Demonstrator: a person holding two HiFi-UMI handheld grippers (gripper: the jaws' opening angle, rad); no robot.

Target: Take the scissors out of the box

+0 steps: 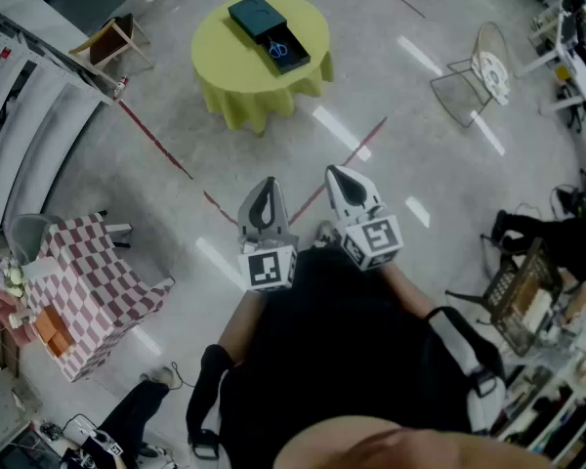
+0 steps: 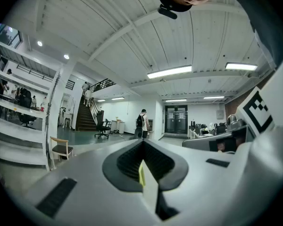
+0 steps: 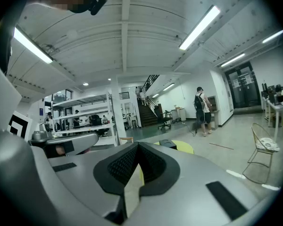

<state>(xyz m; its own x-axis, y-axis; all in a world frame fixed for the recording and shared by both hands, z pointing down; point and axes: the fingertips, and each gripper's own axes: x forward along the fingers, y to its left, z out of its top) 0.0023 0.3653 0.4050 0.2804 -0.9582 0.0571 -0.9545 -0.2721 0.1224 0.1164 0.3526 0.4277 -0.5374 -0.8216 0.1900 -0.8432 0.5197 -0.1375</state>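
— Lying in the open dark box (image 1: 286, 55), the blue-handled scissors (image 1: 278, 48) sit far ahead of both sets of fingertips, on a round table (image 1: 225, 57) draped in yellow-green. The box's lid (image 1: 253, 15) rests beside it. The scissors look tiny, and their blades are hard to make out.

— And the grippers?

— The left gripper (image 1: 265, 195) and right gripper (image 1: 340, 180) are side by side. Each has its jaws pressed together with nothing between them. In the right gripper view the jaws hide most of the table. Only a sliver of cloth and a dark corner of the box show past the fingertips.

— Further out?

— A wire chair (image 1: 474, 81) stands beyond the right fingertips. A checkered-cloth table (image 1: 93, 286) stands out to the left.
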